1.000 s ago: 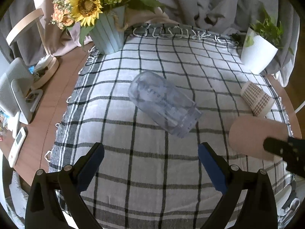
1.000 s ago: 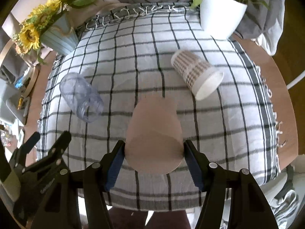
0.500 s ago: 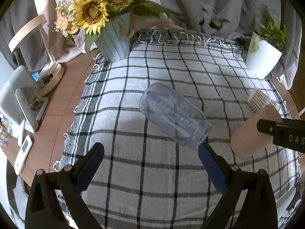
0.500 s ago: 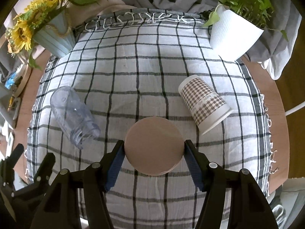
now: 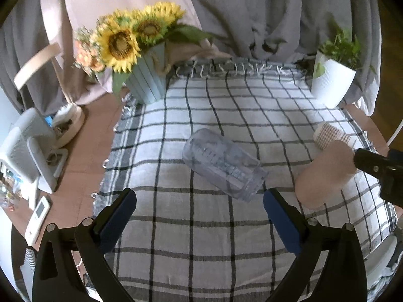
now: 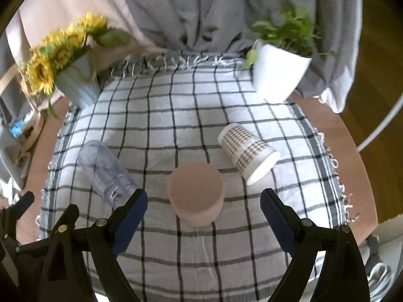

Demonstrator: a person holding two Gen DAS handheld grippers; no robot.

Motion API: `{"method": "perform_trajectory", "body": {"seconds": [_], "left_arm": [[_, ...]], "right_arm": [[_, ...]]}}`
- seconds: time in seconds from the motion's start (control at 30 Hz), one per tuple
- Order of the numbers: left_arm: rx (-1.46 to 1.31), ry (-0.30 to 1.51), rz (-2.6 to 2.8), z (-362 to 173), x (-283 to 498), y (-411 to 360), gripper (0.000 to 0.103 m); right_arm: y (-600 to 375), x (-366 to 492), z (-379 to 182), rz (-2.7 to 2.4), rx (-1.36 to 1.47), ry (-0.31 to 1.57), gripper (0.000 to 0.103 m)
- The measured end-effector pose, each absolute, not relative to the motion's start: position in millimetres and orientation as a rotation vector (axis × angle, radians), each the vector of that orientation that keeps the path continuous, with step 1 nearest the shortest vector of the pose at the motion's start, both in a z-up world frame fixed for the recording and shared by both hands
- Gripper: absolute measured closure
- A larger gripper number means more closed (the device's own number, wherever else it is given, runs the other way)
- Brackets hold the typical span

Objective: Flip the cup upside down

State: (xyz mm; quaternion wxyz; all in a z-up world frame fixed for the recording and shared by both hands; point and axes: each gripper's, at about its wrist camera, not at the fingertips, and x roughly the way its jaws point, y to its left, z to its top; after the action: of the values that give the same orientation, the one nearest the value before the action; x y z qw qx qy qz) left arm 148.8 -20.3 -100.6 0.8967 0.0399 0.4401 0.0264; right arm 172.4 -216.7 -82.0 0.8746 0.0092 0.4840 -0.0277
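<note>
The tablecloth (image 6: pixel 201 115) is white with a black check. The cup (image 6: pixel 196 196) is plain pale pink. The paper cup (image 6: pixel 248 151) has a brown houndstooth pattern. The bottle (image 6: pixel 105 168) is clear bluish plastic. The sunflowers (image 5: pixel 126 40) are yellow, in a light blue vase (image 5: pixel 148 80). The plant pot (image 6: pixel 277 73) is white.

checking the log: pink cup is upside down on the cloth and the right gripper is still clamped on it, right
Not quite. The pink cup does stand upside down on the checked cloth, but the right gripper is open, its fingers spread clear of the cup on both sides. The right wrist view shows it.
</note>
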Motion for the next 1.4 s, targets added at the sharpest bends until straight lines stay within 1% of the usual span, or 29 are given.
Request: {"method": "perform_trajectory", "body": {"seconds": [0.23, 0.5, 0.63, 0.9, 1.13, 1.4], "left_arm": [[0.081, 0.776, 0.041, -64.7, 100.8, -37.6, 0.000], [0.025, 0.655, 0.043, -24.6, 25.1, -58.2, 0.000], [0.031, 0.595, 0.063, -10.9, -19.4, -72.1, 0.000], [0.044, 0.536, 0.087, 5.1, -78.1, -91.4, 0.000], [0.023, 0.487, 0.096, 18.2, -107.1, -90.8, 0.000], [0.047, 0.457, 0.071, 27.1, -122.3, -91.6, 0.000]], "right_arm": [[-235.0, 109.3, -42.8, -0.068, 0.070, 0.819, 0.012], [-259.1, 30.5, -8.5, -0.029, 0.091, 0.681, 0.011], [-273.7, -11.9, 1.8, -0.016, 0.102, 0.641, 0.011], [-287.2, -77.2, 12.0, -0.001, 0.059, 0.594, 0.011], [-293.9, -117.6, 19.6, -0.003, 0.060, 0.557, 0.011], [-292.3, -134.8, 24.0, -0.024, 0.077, 0.525, 0.011]]}}
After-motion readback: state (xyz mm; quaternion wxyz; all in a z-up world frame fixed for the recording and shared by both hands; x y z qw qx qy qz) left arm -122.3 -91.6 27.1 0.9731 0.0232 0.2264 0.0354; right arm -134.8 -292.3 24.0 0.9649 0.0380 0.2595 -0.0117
